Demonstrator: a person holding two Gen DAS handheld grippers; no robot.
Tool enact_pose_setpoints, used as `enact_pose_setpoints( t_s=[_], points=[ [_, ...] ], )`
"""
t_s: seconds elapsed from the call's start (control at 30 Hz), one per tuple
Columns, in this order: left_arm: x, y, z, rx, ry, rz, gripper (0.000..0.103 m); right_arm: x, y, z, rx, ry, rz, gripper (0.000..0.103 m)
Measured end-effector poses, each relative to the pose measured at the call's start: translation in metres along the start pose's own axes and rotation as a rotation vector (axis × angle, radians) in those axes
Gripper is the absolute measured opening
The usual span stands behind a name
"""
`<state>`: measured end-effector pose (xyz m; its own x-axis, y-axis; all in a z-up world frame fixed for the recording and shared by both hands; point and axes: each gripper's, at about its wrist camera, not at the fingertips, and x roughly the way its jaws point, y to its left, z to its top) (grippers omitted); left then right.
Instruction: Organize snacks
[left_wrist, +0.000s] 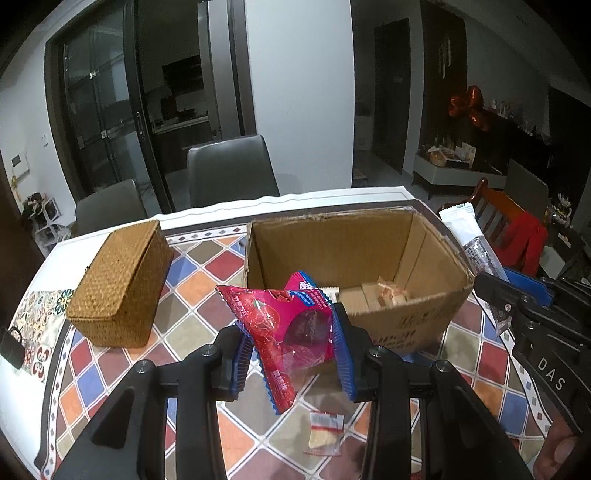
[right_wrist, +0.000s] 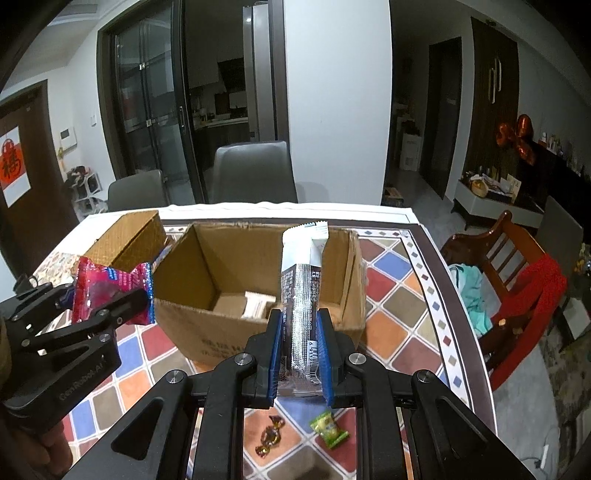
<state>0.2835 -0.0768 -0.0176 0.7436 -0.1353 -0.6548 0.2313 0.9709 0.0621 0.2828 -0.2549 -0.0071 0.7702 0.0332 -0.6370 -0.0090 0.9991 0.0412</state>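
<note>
Both grippers (left_wrist: 291, 343) (right_wrist: 299, 350) apparently clamping snack packets (left_wrist: 291, 325) (right_wrist: 301, 295).

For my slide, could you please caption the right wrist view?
Right gripper holds a tall white snack packet before the open cardboard box.

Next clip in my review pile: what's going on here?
A person holds a gripper in each hand at a table. The left gripper is shut on a red packet; the right gripper is shut on a white stick pack. Both hang just short of an open box that already holds a few snacks. A clear sachet, a brown candy and a green candy lie on the table.
</note>
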Motion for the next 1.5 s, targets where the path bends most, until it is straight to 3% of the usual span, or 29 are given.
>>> enact_pose_setpoints(
  t_s=[0.57,1.33,1.37,1.43,1.5],
  points=[
    [0.029,0.008,0.033,0.009,-0.023,-0.005,0.039,0.025,-0.002,0.026,-0.004,-0.014,0.001,0.019],
    [0.062,0.007,0.042,0.013,0.009,0.010,0.044,0.063,-0.003,0.032,-0.020,0.019,-0.005,0.021],
    [0.062,0.007,0.042,0.012,0.009,0.013,0.044,0.062,-0.002,0.033,-0.022,0.018,-0.008,0.022],
    [0.061,0.008,0.042,0.011,0.011,0.020,0.055,0.062,-0.003,0.034,-0.016,0.015,-0.013,0.042],
    [0.060,0.009,0.042,0.008,0.003,0.032,0.062,0.059,-0.003,0.035,-0.009,0.006,-0.023,0.053]
  ],
)
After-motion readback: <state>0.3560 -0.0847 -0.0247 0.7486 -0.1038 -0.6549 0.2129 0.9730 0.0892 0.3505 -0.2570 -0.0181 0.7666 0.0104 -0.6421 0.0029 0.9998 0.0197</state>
